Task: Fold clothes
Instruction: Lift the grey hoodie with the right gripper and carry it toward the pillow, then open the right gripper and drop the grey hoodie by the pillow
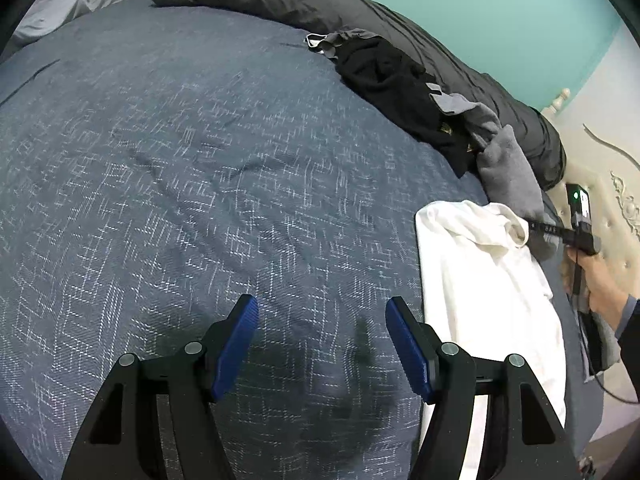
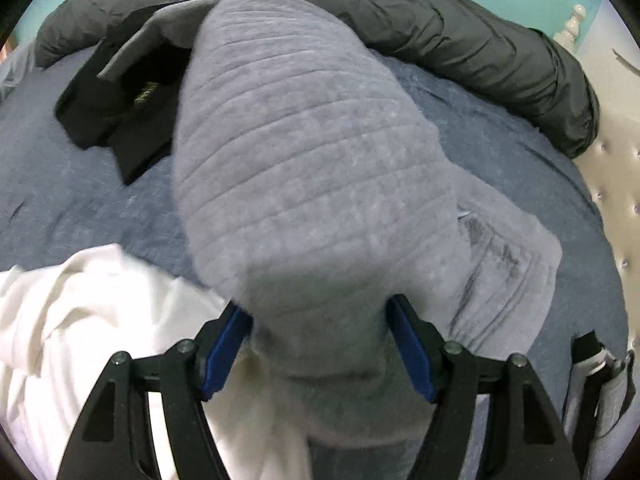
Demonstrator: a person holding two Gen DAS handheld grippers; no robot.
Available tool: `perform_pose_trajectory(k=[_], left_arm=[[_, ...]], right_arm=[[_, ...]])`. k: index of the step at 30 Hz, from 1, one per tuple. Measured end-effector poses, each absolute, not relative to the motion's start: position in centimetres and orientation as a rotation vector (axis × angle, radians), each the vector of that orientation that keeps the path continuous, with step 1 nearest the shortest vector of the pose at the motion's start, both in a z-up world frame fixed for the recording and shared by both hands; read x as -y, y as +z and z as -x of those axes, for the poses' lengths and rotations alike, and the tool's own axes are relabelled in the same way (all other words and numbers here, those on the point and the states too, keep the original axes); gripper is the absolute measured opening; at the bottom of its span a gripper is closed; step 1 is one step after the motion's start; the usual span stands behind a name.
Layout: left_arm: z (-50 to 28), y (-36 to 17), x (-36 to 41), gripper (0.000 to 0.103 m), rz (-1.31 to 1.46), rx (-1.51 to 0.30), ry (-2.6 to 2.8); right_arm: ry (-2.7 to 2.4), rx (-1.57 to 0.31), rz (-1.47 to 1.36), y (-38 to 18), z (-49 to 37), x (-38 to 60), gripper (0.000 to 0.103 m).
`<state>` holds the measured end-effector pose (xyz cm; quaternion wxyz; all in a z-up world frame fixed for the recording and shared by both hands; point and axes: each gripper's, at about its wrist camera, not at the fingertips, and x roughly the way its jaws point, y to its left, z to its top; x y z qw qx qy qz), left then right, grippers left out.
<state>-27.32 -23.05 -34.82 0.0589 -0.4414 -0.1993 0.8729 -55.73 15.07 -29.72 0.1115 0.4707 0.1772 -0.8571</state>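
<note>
A grey ribbed knit garment (image 2: 312, 184) lies between the wide-apart fingers of my right gripper (image 2: 320, 344); the jaws stand open around it. It also shows in the left wrist view (image 1: 508, 172). A white garment (image 1: 480, 280) lies crumpled on the blue bedspread (image 1: 200, 160), at the left in the right wrist view (image 2: 72, 320). A black garment (image 1: 396, 88) lies behind it, seen too in the right wrist view (image 2: 132, 120). My left gripper (image 1: 322, 344) is open and empty above the bare bedspread, left of the white garment. The right gripper's body (image 1: 576, 232) is by the grey garment.
A dark grey duvet roll (image 1: 320, 4) runs along the far side of the bed against a teal wall (image 1: 500, 12). A cream tufted headboard (image 2: 616, 184) bounds the right side. A grey pillow (image 1: 68, 0) lies at the far left.
</note>
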Motion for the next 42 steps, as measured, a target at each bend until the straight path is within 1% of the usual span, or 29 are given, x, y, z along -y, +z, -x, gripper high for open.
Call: perform_pose_trajectory(k=[1, 2, 3, 5, 7, 10, 11, 13, 15, 16, 17, 19, 20, 24, 27, 29, 33, 39, 41, 42], left_arm=[[27.3, -34.9, 23.0, 0.07, 1.34, 0.597, 2.645], [27.2, -34.9, 23.0, 0.07, 1.341, 0.593, 2.646], [27.2, -35.0, 23.0, 0.07, 1.342, 0.591, 2.647], [27.2, -35.0, 23.0, 0.07, 1.345, 0.587, 2.652], [27.3, -35.0, 23.1, 0.07, 1.343, 0.582, 2.656], [27.4, -35.1, 22.9, 0.07, 1.35, 0.565, 2.658], [27.4, -35.2, 22.9, 0.07, 1.355, 0.561, 2.657], [27.6, -35.4, 22.7, 0.071, 1.364, 0.552, 2.659], [27.7, -35.5, 22.4, 0.073, 1.362, 0.544, 2.658], [27.6, -35.5, 22.2, 0.073, 1.362, 0.542, 2.654], [27.6, -35.5, 22.0, 0.073, 1.362, 0.541, 2.65], [27.4, -35.2, 21.9, 0.073, 1.357, 0.554, 2.652], [27.3, -34.9, 21.8, 0.073, 1.343, 0.558, 2.652], [26.8, -33.6, 21.0, 0.073, 1.299, 0.563, 2.645], [26.5, -33.0, 19.4, 0.073, 1.289, 0.541, 2.61], [26.1, -32.9, 18.0, 0.073, 1.29, 0.522, 2.574], [24.5, -33.1, 15.3, 0.073, 1.322, 0.498, 2.496], [20.5, -33.4, 13.8, 0.073, 1.383, 0.503, 2.454], [19.5, -33.0, 13.8, 0.073, 1.391, 0.502, 2.456], [19.1, -32.7, 13.7, 0.073, 1.396, 0.498, 2.457]], right_arm=[[-2.532, -0.517, -1.376, -29.8, 56.0, -15.4, 0.061], [-2.553, -0.536, -1.366, -29.6, 56.6, -15.6, 0.048], [-2.575, -0.557, -1.355, -29.5, 57.2, -15.7, 0.04], [-2.64, -0.603, -1.332, -29.0, 58.4, -16.0, 0.031], [-2.718, -0.643, -1.311, -28.3, 59.9, -16.7, 0.03], [-2.825, -0.638, -1.308, -27.2, 62.3, -18.2, 0.029], [-2.831, -0.634, -1.322, -27.1, 62.9, -18.5, 0.03], [-2.829, -0.628, -1.36, -27.3, 63.9, -19.1, 0.034], [-2.733, -0.629, -1.451, -28.6, 63.9, -19.3, 0.038], [-2.736, -0.632, -1.431, -28.6, 63.3, -19.4, 0.042], [-2.741, -0.61, -1.392, -28.2, 62.5, -19.7, 0.043], [-2.781, -0.53, -1.305, -26.8, 60.4, -20.8, 0.055], [-2.804, -0.474, -1.271, -25.9, 59.2, -21.5, 0.058], [-2.838, -0.267, -1.16, -23.0, 54.8, -23.7, 0.059], [-2.775, -0.195, -1.151, -22.1, 50.8, -24.6, 0.06], [-2.739, -0.119, -1.167, -22.4, 48.2, -25.1, 0.061], [-2.675, 0.079, -1.194, -23.3, 41.8, -26.6, 0.066], [-2.54, 0.185, -1.183, -23.8, 32.4, -26.5, 0.066], [-2.497, 0.261, -1.181, -23.9, 30.0, -26.9, 0.067], [-2.475, 0.299, -1.179, -24.0, 28.8, -27.0, 0.069]])
